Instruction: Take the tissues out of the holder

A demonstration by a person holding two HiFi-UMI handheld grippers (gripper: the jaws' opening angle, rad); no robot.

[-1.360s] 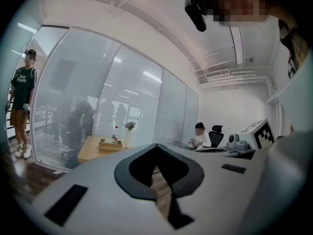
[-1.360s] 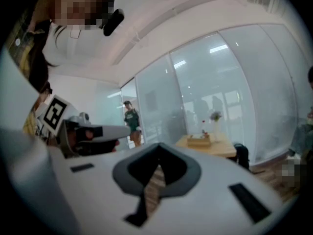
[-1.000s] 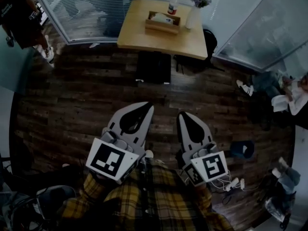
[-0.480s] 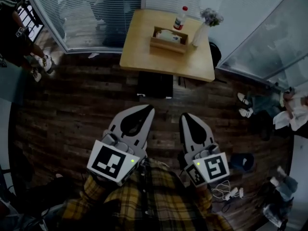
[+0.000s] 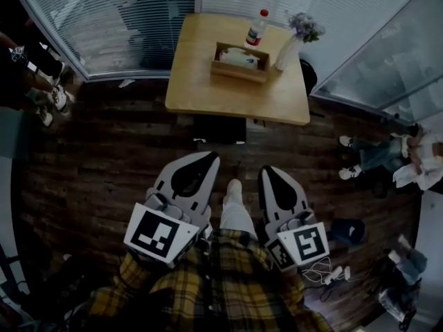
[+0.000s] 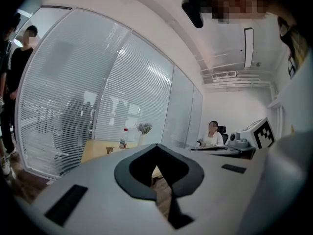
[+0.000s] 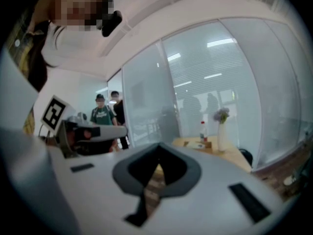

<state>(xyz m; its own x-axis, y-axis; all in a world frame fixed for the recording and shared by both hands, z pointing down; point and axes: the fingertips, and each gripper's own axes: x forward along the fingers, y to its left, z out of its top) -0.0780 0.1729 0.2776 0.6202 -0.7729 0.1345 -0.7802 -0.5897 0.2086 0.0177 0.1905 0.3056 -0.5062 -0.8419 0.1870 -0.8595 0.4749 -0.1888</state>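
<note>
A wooden tissue holder (image 5: 239, 63) with white tissues (image 5: 243, 56) in it stands on the light wooden table (image 5: 208, 88) at the top of the head view. My left gripper (image 5: 209, 158) and right gripper (image 5: 270, 172) hang close to my body over the dark floor, well short of the table. Both are shut with nothing between the jaws. In the left gripper view the shut left gripper (image 6: 156, 146) points toward the far table (image 6: 95, 150). From the right gripper (image 7: 157, 146) I see the holder (image 7: 200, 145) small and distant.
A bottle (image 5: 257, 28) and a vase of flowers (image 5: 291, 45) stand behind the holder. A black object (image 5: 220, 127) sits under the table's near edge. People stand at the left (image 5: 38, 81) and a person sits at the right (image 5: 405, 147). Glass walls with blinds enclose the table. Cables (image 5: 331, 274) lie on the floor.
The table has come closer in the head view. My leg with a white shoe has stepped forward between the grippers. Both grippers stay shut in the same place.
</note>
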